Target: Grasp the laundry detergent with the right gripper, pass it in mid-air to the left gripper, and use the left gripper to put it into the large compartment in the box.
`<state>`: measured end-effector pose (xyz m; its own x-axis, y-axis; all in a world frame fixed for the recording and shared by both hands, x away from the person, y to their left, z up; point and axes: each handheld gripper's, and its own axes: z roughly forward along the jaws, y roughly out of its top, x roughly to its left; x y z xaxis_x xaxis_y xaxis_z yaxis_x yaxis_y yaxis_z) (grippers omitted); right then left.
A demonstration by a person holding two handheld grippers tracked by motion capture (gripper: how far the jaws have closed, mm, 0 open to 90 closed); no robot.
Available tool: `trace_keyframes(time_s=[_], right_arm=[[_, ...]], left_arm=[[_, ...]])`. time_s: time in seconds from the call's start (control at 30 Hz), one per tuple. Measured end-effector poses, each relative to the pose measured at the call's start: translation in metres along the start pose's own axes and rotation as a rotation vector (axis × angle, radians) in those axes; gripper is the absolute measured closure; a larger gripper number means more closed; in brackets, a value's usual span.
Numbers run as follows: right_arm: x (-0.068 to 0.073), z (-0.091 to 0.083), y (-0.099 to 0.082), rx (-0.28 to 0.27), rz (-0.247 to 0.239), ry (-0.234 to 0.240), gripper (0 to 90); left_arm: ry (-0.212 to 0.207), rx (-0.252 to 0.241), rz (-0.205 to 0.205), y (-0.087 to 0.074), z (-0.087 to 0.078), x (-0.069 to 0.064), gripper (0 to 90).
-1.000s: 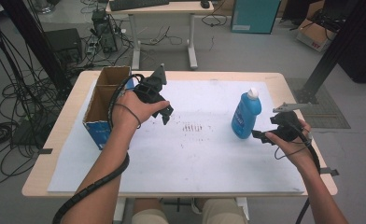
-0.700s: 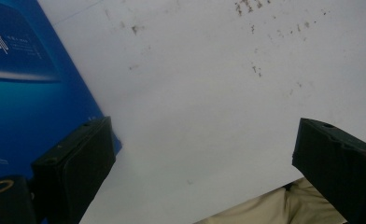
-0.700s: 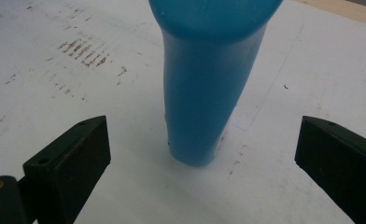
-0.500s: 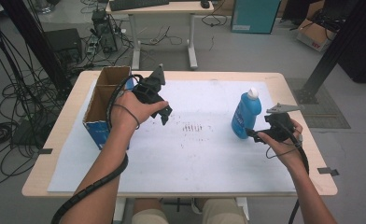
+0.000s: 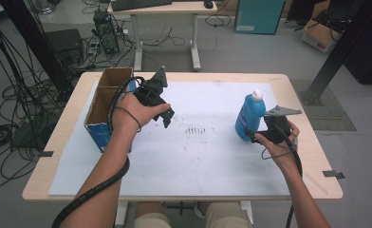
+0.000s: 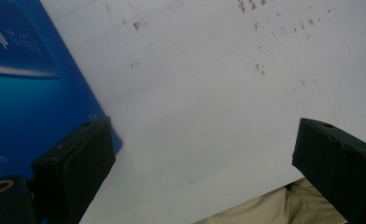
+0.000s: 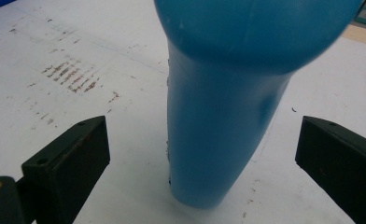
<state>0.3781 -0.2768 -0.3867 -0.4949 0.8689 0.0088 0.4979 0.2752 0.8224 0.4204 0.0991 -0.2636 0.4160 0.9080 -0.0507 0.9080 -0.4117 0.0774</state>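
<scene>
High view, bottle: a blue bottle (image 5: 250,116) with a white cap is standing upright on the white sheet (image 5: 189,161) that is covering the table (image 5: 312,156), at its right part.
High view, right gripper: the right gripper (image 5: 253,136) is sitting low beside the bottle's base, its black tips pointing at the bottle from the right; whether they are touching it, this view is not telling.
High view, left gripper: the left gripper (image 5: 167,116) is hanging above the sheet at the left part of the table, just beside an open cardboard box (image 5: 109,102) with a blue front, and well apart from the bottle.
High view, sheet: a patch of brown marks (image 5: 196,129) is lying between the two grippers.
Left gripper view, jaws: the two black jaws are standing wide apart, released, with nothing between them but bare white sheet.
Left gripper view, surroundings: the blue side of the box (image 6: 27,93) is showing at the left, behind the left jaw; a light trouser leg (image 6: 265,207) is showing past the table's edge at the bottom.
Right gripper view, jaws: the jaws are spread wide, released, one at each side of the bottle and both clear of it.
Right gripper view, bottle: the bottle (image 7: 223,126) is rising between the jaws, its base resting on the sheet.
</scene>
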Motion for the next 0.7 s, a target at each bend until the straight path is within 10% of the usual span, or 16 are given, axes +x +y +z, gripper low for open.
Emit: trace_keyframes(time_s=[0.7], right_arm=[[0.003,0.015,0.002,-0.048,0.005,-0.021,2.0]], left_arm=[[0.003,-0.001,0.002,0.001,-0.001,-0.001,6.3]])
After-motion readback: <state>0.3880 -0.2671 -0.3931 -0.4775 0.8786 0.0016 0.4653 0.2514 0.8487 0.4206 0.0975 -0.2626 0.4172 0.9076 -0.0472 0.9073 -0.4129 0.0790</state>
